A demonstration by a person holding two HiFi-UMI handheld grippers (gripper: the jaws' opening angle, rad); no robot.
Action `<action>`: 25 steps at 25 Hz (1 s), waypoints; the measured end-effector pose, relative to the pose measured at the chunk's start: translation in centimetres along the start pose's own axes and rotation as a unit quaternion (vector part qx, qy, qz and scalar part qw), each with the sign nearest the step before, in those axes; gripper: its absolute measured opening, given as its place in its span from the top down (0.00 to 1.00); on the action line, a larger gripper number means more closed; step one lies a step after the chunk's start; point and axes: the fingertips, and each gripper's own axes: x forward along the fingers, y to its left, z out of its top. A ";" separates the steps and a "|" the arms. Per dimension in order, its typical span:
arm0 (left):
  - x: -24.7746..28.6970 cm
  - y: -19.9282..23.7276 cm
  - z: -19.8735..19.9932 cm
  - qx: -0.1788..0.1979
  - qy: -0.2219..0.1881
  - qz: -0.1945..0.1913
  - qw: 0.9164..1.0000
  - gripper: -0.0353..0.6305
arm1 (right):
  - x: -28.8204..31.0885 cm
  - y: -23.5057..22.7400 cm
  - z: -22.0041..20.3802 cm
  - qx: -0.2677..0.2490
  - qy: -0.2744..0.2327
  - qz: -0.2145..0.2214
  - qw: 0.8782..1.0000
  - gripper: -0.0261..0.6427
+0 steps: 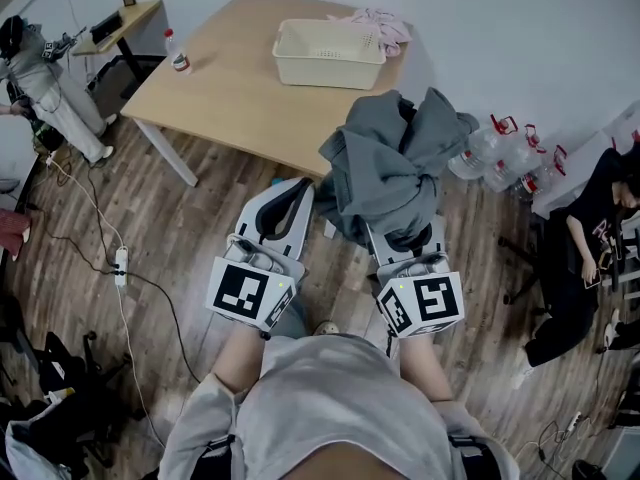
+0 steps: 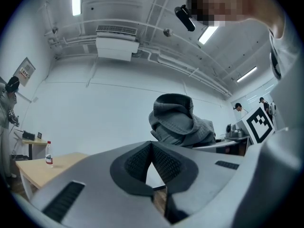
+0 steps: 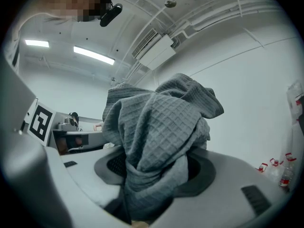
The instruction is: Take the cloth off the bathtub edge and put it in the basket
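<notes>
right gripper (image 1: 405,236) (image 3: 152,170): jaws clamped on the cloth, which fills the gap between the pads and bulges up over them
cloth (image 1: 390,163) (image 3: 156,127) (image 2: 178,122): grey, waffle-textured, bunched; held in the air by the right gripper, over the floor just off the table's near edge, well apart from the basket
left gripper (image 1: 290,203) (image 2: 152,148): jaws together at the tips with nothing between them; just beside the right gripper, not touching the cloth
basket (image 1: 325,68): cream, upright on the far part of the table
table (image 1: 230,98): light wood, set at an angle in front of the person
bottle (image 1: 178,53) (image 2: 48,153): small, upright near the table's left corner
pink cloth (image 1: 375,23): heaped on the table, touching the basket's far side
floor (image 1: 180,228): wood planks, with a cable and a power strip at left
water bottles (image 1: 500,153): a cluster of large clear ones on the floor by the right wall
people: one stands at far left (image 1: 45,88) by a small desk; one in black sits at right (image 1: 590,228)
</notes>
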 end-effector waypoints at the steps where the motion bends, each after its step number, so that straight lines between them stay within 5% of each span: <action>1: 0.4 0.4 -0.1 -0.001 0.000 -0.002 1.000 0.95 | 0.4 -0.2 0.0 0.001 -0.001 -0.004 1.000 0.59; 25: 10.5 15.6 -0.3 0.004 -0.011 -0.078 0.997 0.95 | 17.1 -1.7 0.3 0.002 -0.015 -0.079 0.997 0.59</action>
